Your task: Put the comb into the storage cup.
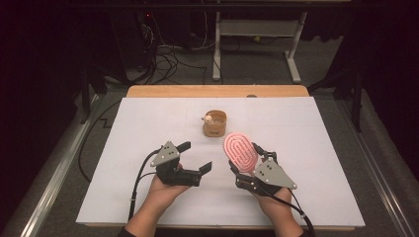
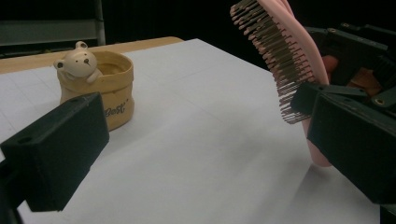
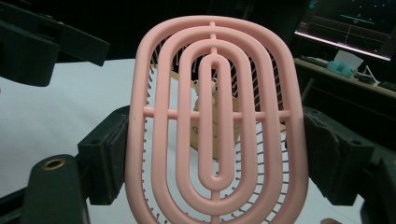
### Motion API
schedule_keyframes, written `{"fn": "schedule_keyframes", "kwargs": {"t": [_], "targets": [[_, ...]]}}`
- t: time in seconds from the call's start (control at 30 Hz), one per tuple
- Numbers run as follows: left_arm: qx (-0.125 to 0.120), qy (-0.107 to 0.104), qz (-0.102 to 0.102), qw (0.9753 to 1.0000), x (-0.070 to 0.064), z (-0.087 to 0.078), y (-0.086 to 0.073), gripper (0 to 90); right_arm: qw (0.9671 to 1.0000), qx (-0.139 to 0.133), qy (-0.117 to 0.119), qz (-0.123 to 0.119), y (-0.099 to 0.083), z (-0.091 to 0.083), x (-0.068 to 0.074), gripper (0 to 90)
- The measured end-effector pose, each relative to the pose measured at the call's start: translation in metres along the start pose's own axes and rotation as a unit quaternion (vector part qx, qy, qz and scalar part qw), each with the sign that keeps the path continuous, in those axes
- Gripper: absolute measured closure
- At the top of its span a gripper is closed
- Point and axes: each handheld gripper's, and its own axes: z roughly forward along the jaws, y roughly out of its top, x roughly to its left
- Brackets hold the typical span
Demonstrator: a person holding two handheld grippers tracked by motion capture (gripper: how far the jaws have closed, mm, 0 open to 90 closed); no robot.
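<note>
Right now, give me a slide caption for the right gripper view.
Right gripper clamps a pink vented hairbrush by its edges, the bear pot visible through its slots.

The small tan pot (image 2: 109,88) with the bear figure carries dark lettering on its side, partly hidden; "Best" is roughly legible.

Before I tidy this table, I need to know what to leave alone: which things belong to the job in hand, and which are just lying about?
In use:
- pink hairbrush, clamped between the right gripper fingers
- left gripper, open, holding nothing

Lying about:
- tan bear pot, on the white table cover beyond both grippers
- cables on the floor behind the table
</note>
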Motion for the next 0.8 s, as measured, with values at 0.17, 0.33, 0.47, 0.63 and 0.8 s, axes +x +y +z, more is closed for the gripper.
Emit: {"fn": "schedule_keyframes", "kwargs": {"t": [0.17,0.33,0.47,0.63,0.8], "targets": [[-0.005,-0.006,-0.002,1.0,-0.002,-0.001,0.002,0.0,1.0,0.0,0.007,-0.006,0.001,0.002,0.006,20.0],[-0.009,-0.01,-0.003,0.9999,-0.004,-0.001,0.005,0.0,0.9999,-0.001,0.014,-0.009,0.001,0.004,0.011,20.0],[-0.01,-0.014,-0.001,0.9999,-0.006,0.001,0.007,0.0,0.9997,-0.001,0.018,-0.014,0.001,0.006,0.015,20.0],[-0.007,-0.014,-0.004,0.9999,-0.005,0.003,0.008,0.0,0.9997,0.001,0.021,-0.013,0.0,0.008,0.016,20.0],[-0.003,-0.017,-0.014,0.9997,-0.005,0.004,0.01,0.0,0.9998,-0.004,0.019,-0.011,0.001,0.008,0.016,20.0]]}}
